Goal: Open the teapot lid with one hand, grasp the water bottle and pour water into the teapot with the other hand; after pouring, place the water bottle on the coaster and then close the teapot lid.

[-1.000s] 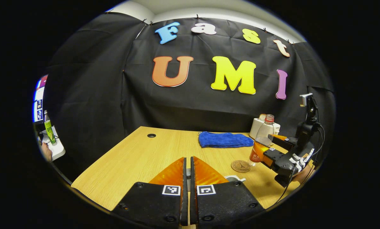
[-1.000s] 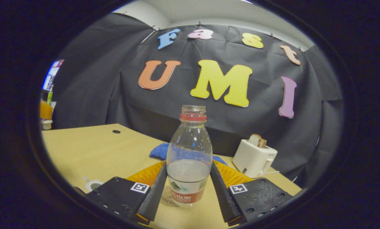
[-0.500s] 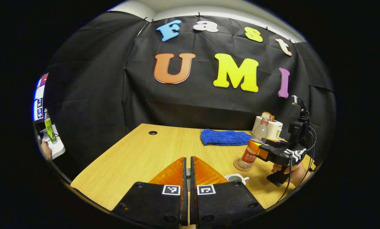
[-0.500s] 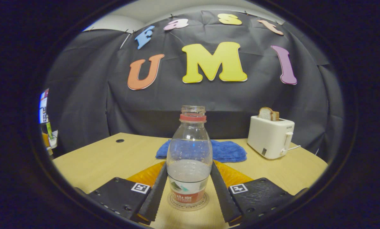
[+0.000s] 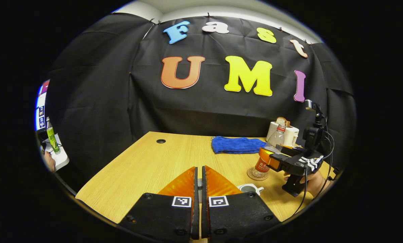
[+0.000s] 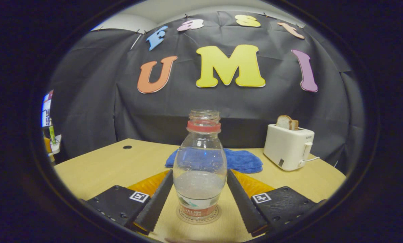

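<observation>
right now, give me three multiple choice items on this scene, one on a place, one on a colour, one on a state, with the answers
1. Where does the water bottle stand?
A. on the coaster
B. on the cloth
C. on the toaster

2. What colour is the cloth?
A. red
B. blue
C. green

3. How is the right gripper?
A. shut on the bottle
B. open around the bottle
C. shut on nothing

Answers: 1 A, the bottle's base sits inside the coaster's round rim. 2 B, the folded cloth behind the bottle is blue. 3 B, a gap shows between each finger and the bottle's sides.
</observation>
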A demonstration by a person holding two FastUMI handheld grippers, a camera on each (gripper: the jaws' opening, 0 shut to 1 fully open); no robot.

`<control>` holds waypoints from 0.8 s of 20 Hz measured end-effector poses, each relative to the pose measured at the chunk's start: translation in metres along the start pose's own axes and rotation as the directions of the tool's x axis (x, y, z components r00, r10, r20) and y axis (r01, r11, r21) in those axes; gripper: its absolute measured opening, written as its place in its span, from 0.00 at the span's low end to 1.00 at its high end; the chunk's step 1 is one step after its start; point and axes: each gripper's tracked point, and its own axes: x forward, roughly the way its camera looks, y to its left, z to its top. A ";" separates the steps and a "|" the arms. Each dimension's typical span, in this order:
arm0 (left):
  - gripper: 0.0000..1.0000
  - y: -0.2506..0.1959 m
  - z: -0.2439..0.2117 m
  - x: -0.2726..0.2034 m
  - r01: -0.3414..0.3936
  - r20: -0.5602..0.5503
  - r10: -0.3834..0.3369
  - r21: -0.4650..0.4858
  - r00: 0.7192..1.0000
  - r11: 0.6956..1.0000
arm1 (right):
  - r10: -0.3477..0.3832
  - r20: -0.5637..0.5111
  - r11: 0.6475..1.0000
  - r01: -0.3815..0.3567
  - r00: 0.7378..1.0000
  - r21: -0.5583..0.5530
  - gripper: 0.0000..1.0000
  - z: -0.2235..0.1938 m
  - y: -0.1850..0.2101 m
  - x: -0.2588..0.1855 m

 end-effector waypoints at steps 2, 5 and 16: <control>0.05 -0.005 0.002 -0.001 0.015 0.011 -0.015 0.007 1.000 1.000 | 0.000 0.007 1.000 0.000 1.000 0.004 0.98 0.003 -0.002 -0.004; 0.05 -0.014 0.003 0.001 0.040 0.017 -0.040 0.009 0.999 0.999 | 0.024 0.027 1.000 -0.025 0.999 0.010 0.97 0.009 0.001 -0.013; 0.05 -0.070 -0.009 0.017 0.188 0.026 -0.188 0.015 0.982 0.982 | 0.036 0.103 0.999 -0.039 0.994 0.027 0.97 0.014 -0.032 -0.085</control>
